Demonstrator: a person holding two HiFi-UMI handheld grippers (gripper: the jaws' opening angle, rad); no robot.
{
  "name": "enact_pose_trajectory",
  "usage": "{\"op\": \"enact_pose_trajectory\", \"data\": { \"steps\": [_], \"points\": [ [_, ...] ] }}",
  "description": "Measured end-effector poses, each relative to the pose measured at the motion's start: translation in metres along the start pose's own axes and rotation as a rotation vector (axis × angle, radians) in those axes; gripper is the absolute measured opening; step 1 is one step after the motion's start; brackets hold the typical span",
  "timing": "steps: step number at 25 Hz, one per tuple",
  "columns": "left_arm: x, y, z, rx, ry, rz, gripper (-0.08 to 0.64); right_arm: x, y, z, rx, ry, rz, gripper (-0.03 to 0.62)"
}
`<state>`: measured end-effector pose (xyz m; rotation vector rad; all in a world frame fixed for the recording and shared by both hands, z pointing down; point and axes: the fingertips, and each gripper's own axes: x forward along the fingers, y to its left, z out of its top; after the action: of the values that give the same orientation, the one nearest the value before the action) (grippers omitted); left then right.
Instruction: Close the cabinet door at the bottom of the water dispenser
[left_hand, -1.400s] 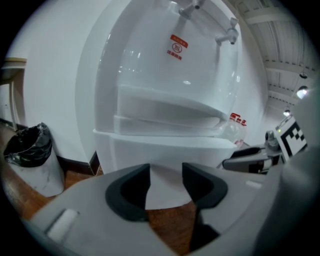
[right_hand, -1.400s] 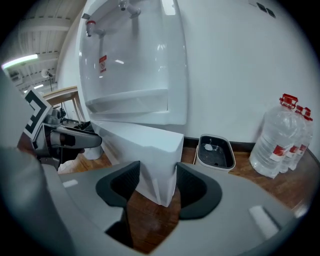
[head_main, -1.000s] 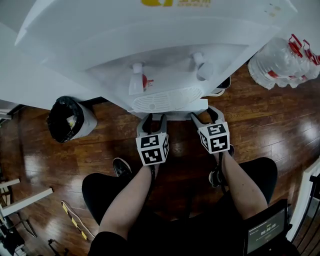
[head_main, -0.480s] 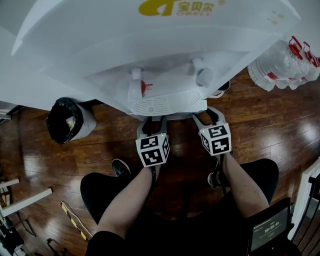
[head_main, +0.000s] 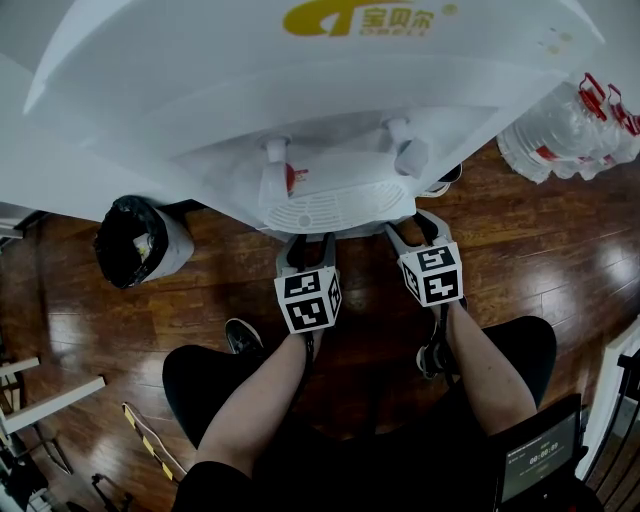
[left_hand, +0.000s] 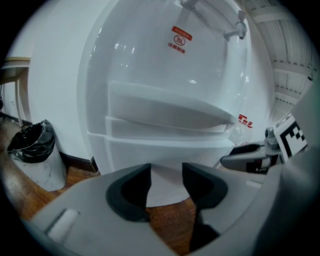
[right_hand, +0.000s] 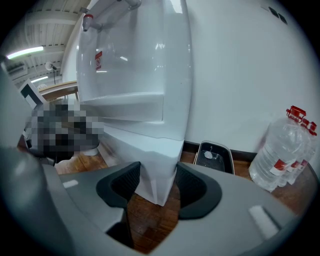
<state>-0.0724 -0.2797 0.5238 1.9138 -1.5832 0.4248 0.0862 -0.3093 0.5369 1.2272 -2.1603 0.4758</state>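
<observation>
Count of items: one white water dispenser (head_main: 300, 90) with two taps (head_main: 274, 165) and one drip tray (head_main: 330, 205). There is one bin (head_main: 140, 238) with a black liner, one dark tray (right_hand: 215, 156), and a cluster of at least two red-capped water bottles (head_main: 565, 125). Two tongs are present, each with one marker cube, plus two shoes and one screen (head_main: 535, 460). All stand on the wooden floor (head_main: 120, 330): the bin is left of the dispenser's base, and the tray is against the wall just right of that base. The bottles are further right along that wall. The cabinet door (left_hand: 150, 152) is the flat white panel on the dispenser's lower front, below the drip tray. The head view hides it, and I cannot tell whether it is fully seated. The left gripper (head_main: 307, 240) points at this panel, its jaws a narrow gap apart with nothing between the pads. The right gripper (head_main: 411, 226) has its jaws spread wider. The lower right corner of the dispenser's base shows in the gap, and contact cannot be confirmed. Against the frame one second earlier, both tongs sit in nearly the same place under the drip tray. More of the yellow logo on the dispenser top is now in view.
</observation>
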Motion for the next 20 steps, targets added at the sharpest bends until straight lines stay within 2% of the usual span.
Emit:
{"op": "enact_pose_trajectory", "data": {
  "steps": [20],
  "points": [
    [0.006, 0.001, 0.002, 0.032, -0.011, 0.019, 0.206, 0.011, -0.007, 0.011, 0.005, -0.027, -0.034, 0.225]
  ]
}}
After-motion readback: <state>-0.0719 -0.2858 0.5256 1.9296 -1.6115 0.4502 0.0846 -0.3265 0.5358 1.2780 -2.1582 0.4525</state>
